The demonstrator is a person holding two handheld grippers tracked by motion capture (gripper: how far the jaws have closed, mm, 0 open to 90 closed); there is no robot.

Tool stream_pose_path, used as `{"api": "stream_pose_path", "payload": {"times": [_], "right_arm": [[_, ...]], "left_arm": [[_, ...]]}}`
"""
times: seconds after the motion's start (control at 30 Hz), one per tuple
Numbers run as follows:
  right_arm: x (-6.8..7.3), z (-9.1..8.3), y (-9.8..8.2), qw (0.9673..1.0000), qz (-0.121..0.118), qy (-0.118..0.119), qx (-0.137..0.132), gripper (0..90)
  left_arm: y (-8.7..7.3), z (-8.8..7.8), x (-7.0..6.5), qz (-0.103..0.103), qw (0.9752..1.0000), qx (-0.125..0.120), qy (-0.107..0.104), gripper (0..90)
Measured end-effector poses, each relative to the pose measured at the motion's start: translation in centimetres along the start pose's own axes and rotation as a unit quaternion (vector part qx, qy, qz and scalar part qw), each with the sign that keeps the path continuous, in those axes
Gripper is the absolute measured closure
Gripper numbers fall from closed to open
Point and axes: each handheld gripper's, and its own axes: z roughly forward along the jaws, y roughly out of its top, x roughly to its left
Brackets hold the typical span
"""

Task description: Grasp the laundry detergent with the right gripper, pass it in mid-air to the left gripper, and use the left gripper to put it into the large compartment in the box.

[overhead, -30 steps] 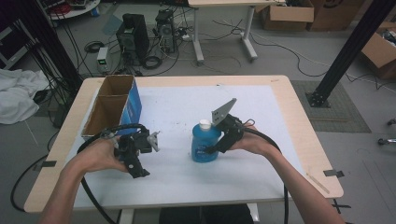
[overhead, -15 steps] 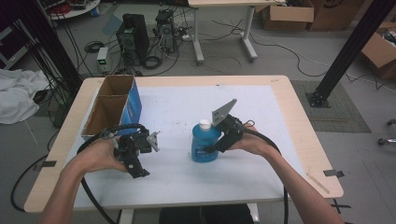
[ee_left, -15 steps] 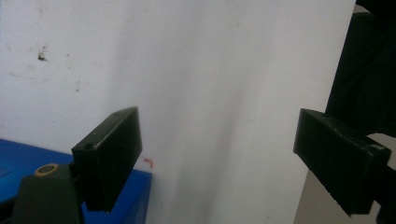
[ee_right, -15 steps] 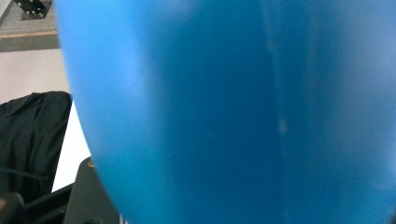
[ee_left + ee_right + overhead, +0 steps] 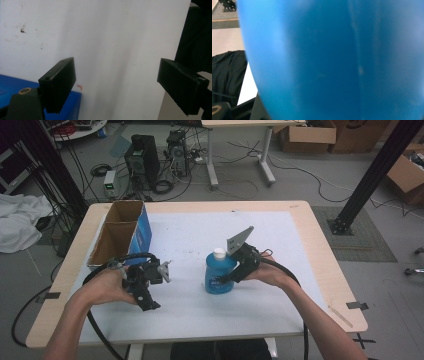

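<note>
The bottle (image 5: 220, 274) (blue, white cap) stands upright near the middle of the tabletop (image 5: 300, 250), on its white sheet. In the right gripper view its blue wall (image 5: 332, 60) sits very close to the camera. The right gripper (image 5: 231, 279) is set against the bottle's right side; its fingers have just been closing with the bottle between them, but whether the pads press on it cannot be told. The left gripper (image 5: 145, 292) is held left of the bottle, well apart from it, near the box (image 5: 117, 237) (open top, blue side). Its fingers (image 5: 58, 83) stand wide apart over the white sheet, with nothing between them.
</note>
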Motion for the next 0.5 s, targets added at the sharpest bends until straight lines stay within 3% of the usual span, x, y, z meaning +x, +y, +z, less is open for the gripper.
{"api": "stream_pose_path", "payload": {"times": [0.5], "right_arm": [[0.32, 0.0, 0.02, 0.9996, -0.025, -0.008, -0.005, 45.2]], "left_arm": [[-0.17, -0.1, 0.01, -0.003, 1.0, -0.004, 0.002, 16.2]]}}
